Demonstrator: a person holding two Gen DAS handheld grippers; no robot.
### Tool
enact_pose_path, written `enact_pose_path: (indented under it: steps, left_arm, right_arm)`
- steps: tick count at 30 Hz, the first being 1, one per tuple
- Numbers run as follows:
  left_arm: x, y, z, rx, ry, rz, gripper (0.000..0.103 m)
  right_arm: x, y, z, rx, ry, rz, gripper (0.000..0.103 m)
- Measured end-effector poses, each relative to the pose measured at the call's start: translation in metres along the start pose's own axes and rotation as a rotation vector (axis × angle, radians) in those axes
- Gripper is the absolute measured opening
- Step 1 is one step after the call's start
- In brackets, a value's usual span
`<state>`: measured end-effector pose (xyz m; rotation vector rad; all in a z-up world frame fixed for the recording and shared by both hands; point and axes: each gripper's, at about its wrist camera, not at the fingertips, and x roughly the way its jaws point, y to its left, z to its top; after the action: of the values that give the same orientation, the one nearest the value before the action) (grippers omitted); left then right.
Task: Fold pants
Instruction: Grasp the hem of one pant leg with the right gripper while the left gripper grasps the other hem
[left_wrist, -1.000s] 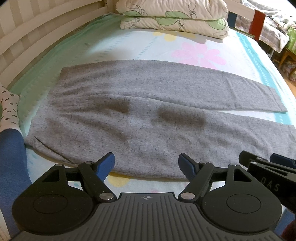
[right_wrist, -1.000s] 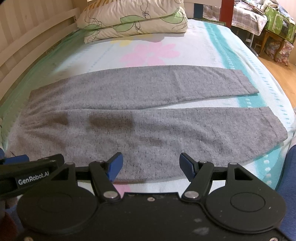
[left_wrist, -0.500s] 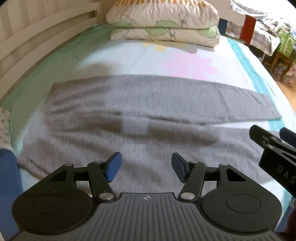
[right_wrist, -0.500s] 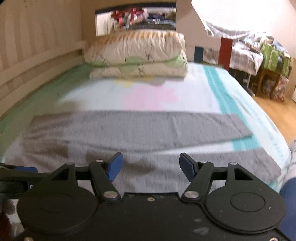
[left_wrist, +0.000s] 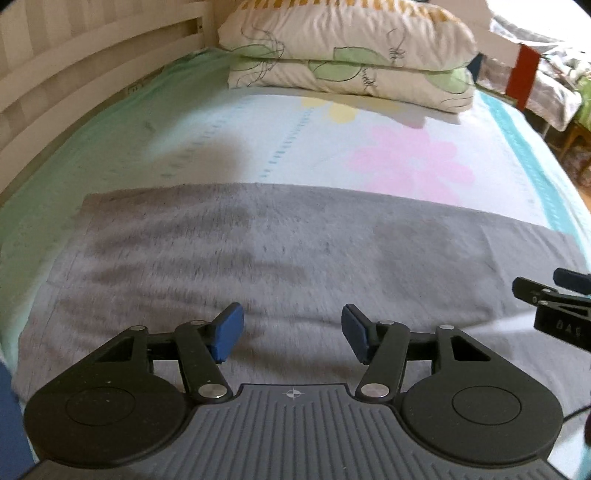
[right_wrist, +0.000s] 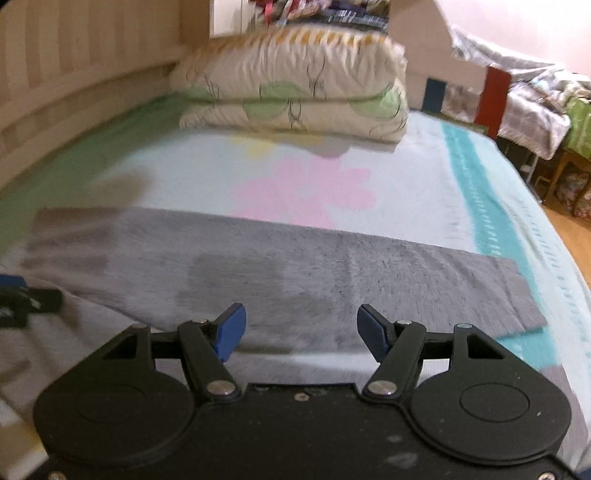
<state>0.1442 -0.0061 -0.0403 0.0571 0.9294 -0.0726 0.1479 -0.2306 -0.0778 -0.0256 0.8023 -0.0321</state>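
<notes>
While the grey pants (left_wrist: 280, 254) lie flat across the bed (left_wrist: 229, 136), waist toward the slatted rail on the left and legs running off to the right, you hold both tools just over the cloth. Your left gripper (left_wrist: 291, 334) hangs above the upper part of the garment; its jaws stand partly apart, with only fabric showing below the gap and nothing pinched. They narrowed within the last second but have not moved in the last half second. Your right gripper (right_wrist: 298, 331) sits over the leg section, jaws also spread, blue pads clear of the cloth and holding nothing. Its tip shows at the right edge of the left wrist view. Two stacked pillows (right_wrist: 295, 85) rest at the far end of the bed, well apart from the pants.
</notes>
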Motion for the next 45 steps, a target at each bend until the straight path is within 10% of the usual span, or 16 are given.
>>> enact_pose_path:
  steps: [11,26,29,45]
  left_arm:
    - [0.085,0.008,0.044,0.031,0.081,0.018,0.058]
    - [0.125,0.013,0.071,0.053,0.135,-0.032,0.058]
    - [0.122,0.012,0.075,0.039,0.130,-0.045,0.058]
    - [0.084,-0.018,0.088,-0.016,0.126,-0.189,0.058]
  right_arm:
    - [0.148,-0.034,0.080,-0.238,0.073,0.090,0.068]
    - [0.231,-0.032,0.125,-0.348,0.217,0.427,0.064]
    - [0.226,-0.031,0.129,-0.341,0.231,0.475,0.009]
    - [0.068,0.015,0.018,-0.509,0.009,0.372,0.005]
